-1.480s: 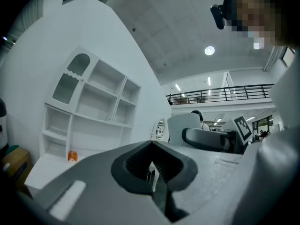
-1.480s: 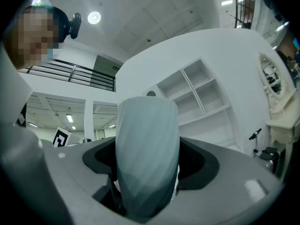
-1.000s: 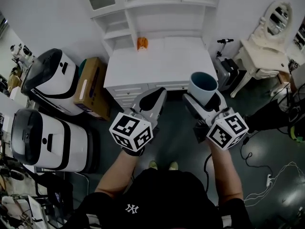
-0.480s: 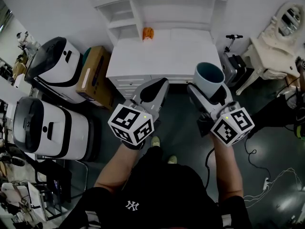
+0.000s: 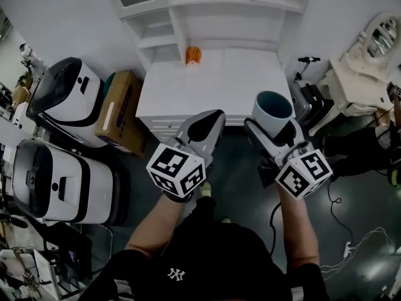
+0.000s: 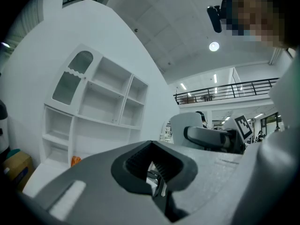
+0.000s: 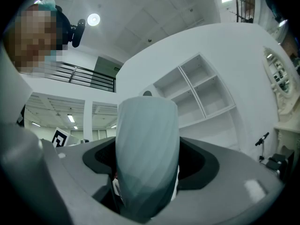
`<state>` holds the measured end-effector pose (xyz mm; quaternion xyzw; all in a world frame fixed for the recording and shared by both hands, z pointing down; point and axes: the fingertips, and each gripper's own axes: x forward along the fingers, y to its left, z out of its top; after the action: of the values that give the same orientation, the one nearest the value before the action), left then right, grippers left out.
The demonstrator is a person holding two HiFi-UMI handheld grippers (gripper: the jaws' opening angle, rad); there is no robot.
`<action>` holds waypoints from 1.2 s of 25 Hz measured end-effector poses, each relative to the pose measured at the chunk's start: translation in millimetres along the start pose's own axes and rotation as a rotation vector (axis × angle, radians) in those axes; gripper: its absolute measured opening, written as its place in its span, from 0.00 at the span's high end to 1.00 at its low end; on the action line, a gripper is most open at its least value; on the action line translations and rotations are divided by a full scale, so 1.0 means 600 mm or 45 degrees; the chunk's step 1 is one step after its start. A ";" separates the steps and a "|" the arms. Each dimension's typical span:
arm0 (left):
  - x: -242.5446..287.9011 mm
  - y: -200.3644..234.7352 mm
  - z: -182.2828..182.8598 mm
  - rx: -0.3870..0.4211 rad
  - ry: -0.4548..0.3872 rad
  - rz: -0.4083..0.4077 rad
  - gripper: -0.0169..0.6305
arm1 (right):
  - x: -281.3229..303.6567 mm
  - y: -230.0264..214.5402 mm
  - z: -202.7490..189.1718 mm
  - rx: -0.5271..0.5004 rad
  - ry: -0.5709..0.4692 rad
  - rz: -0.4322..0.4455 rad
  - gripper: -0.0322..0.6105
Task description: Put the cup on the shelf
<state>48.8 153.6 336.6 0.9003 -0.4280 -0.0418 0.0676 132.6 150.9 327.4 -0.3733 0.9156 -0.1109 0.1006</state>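
Note:
In the head view, my right gripper point(image 5: 270, 127) is shut on a blue-grey cup point(image 5: 272, 110), upright with its mouth open to the top, just off the front right corner of the white cabinet top point(image 5: 213, 83). The right gripper view shows the ribbed cup point(image 7: 147, 158) filling the space between the jaws. My left gripper point(image 5: 203, 127) is shut on nothing, level with the cabinet's front edge; its jaws meet in the left gripper view point(image 6: 154, 172). The white shelf unit point(image 5: 207, 17) rises behind the cabinet top, its compartments bare.
A small orange object point(image 5: 193, 54) sits at the back of the cabinet top. Two white machines point(image 5: 62, 99) point(image 5: 56, 180) and a cardboard box point(image 5: 119, 111) stand on the left. A white dressing table point(image 5: 366, 74), a scooter point(image 5: 307, 89) and floor cables point(image 5: 357, 243) are on the right.
The view has swayed slightly. Both grippers keep about the same pose before the cabinet, and the cup stays in the right gripper.

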 end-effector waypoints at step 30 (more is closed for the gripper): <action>0.255 0.407 0.084 0.026 -0.034 -0.139 0.97 | 0.455 -0.182 0.026 -0.094 -0.028 -0.122 0.35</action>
<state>-48.1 -122.1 322.4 0.9223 -0.3795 -0.0531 0.0503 17.5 -119.8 315.1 -0.4212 0.8990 -0.0776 0.0916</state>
